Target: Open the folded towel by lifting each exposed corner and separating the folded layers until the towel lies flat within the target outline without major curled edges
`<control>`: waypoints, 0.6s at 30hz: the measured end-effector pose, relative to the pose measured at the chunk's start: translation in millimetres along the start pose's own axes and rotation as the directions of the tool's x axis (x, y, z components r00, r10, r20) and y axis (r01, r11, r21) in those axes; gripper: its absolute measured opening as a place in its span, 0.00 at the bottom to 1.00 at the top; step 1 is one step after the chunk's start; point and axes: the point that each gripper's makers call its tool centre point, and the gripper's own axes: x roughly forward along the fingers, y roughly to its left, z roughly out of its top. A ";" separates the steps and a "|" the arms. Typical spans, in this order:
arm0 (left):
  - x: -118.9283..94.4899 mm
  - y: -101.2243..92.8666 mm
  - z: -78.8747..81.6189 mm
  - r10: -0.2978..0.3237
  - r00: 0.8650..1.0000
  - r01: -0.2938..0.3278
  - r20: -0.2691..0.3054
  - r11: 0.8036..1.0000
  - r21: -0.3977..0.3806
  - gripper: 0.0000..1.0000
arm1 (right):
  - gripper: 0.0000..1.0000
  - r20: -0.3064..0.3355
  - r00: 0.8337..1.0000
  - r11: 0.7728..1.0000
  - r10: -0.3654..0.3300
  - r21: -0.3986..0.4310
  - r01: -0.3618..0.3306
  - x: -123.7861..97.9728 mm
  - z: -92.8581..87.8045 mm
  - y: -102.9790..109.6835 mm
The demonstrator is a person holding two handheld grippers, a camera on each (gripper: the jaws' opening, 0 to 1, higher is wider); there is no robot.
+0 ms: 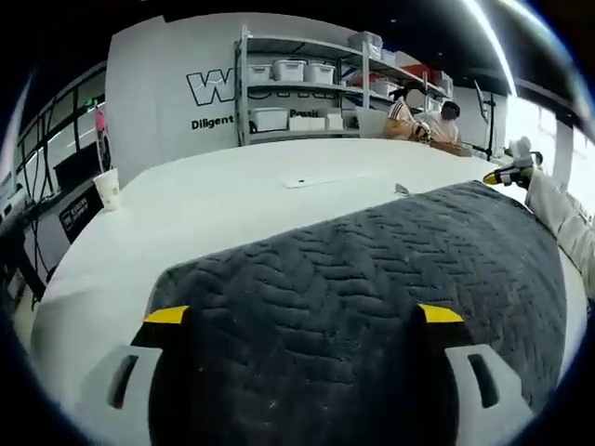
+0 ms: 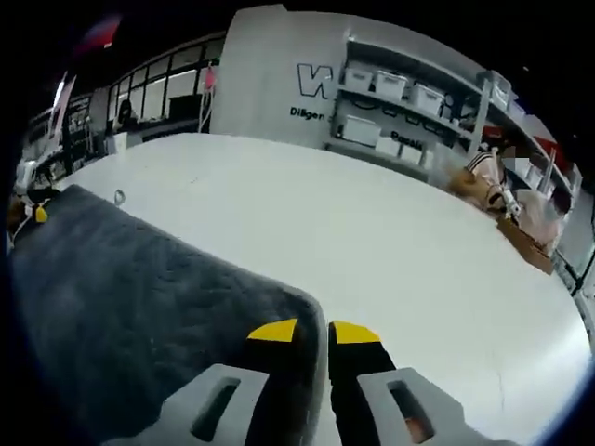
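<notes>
One dark grey towel (image 1: 372,297) lies spread on one white desk (image 1: 214,204), its quilted pile running under both views. Left hand-held gripper (image 1: 302,316): two yellow-tipped jaws set wide apart over the towel's near edge, nothing between them. Right hand-held gripper (image 2: 314,333): two jaws drawn nearly together at the towel's corner, pinch on cloth unclear; one paper cup (image 1: 108,189) stands at the desk edge.

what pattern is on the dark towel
Dark grey plush towel has an embossed zigzag herringbone pattern, clearest in the left gripper view.
</notes>
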 end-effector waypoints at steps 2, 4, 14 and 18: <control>-0.2 0.2 0.2 0.001 1.000 -0.001 0.001 1.000 -0.001 0.96 | 0.05 -0.015 1.000 1.000 0.011 -0.011 -0.011 1.5 -4.4 1.0; 0.8 1.0 -0.3 0.000 1.000 0.000 0.004 1.000 -0.005 0.97 | 0.04 -0.024 0.999 0.999 0.032 -0.007 -0.032 3.5 -8.9 4.7; 0.7 2.8 -1.5 -0.001 0.999 0.001 0.033 1.000 -0.010 0.97 | 0.00 -0.026 1.000 0.999 -0.001 -0.053 0.000 3.8 -11.7 3.0; 0.9 3.5 -1.5 0.000 0.999 0.001 0.041 1.000 -0.010 0.97 | 0.00 -0.022 1.000 0.997 -0.021 -0.070 0.020 6.0 -10.7 -0.4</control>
